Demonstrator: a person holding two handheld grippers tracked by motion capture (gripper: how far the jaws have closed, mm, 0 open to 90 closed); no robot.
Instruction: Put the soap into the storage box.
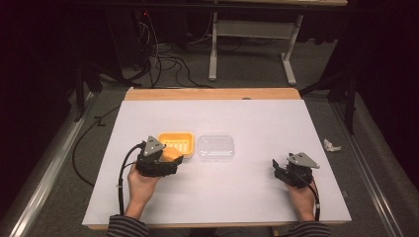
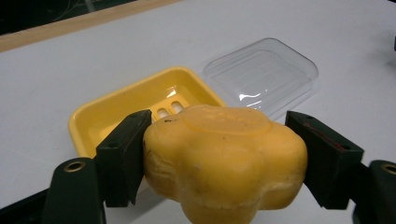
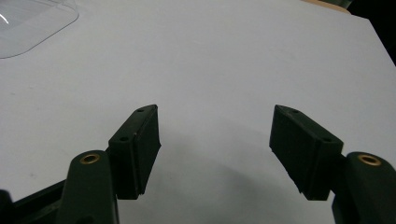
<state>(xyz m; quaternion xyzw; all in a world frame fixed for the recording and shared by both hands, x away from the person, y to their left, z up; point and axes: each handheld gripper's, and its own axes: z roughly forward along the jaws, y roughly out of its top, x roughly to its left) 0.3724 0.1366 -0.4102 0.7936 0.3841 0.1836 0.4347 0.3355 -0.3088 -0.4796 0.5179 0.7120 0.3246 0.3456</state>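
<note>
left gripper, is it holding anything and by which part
The left gripper is shut on the yellow soap, its jaws pressing the bar's two opposite sides, just short of the yellow soap dish. The right gripper is open and holds nothing.

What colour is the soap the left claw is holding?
Yellow, a shade deeper than the dish. The soap shows best in the left gripper view.

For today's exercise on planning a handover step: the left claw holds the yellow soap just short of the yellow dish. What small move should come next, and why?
Probably ease the left claw forward and down over the yellow dish. The soap is clamped between its jaws just short of the dish, whose slotted floor lies bare. The clear lid lies beside the dish, and the right claw waits open.
</note>
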